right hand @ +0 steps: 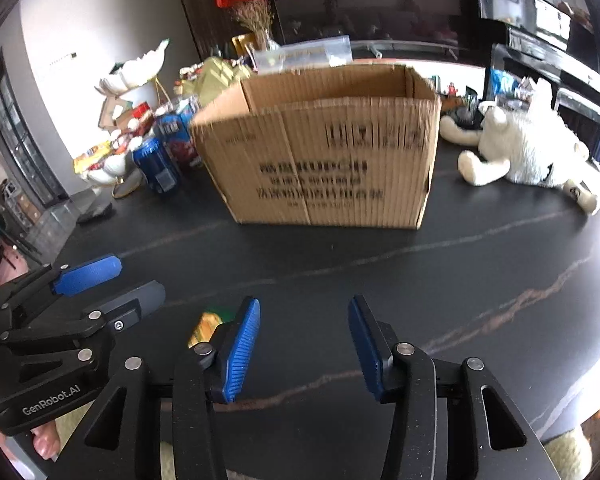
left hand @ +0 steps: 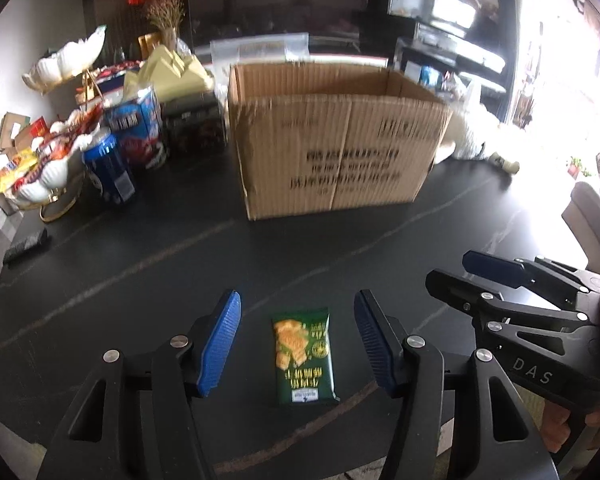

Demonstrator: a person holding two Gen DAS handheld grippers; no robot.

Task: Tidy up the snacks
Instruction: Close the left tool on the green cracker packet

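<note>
A green cracker packet (left hand: 304, 356) lies flat on the black table, between the open blue pads of my left gripper (left hand: 298, 340), which hovers over it without touching. In the right wrist view the packet (right hand: 205, 326) peeks out behind the left finger. My right gripper (right hand: 304, 344) is open and empty above bare table. It shows in the left wrist view (left hand: 456, 276) at the right. My left gripper shows in the right wrist view (right hand: 128, 284) at the left. An open cardboard box (left hand: 336, 140) stands behind; it also shows in the right wrist view (right hand: 324, 148).
Blue cans (left hand: 110, 170), a blue snack pack (left hand: 138, 128), a dark tin (left hand: 194, 124) and a white tiered dish of snacks (left hand: 48, 164) stand left of the box. A white plush toy (right hand: 528, 148) lies to its right. A black block (left hand: 26, 244) lies near the left edge.
</note>
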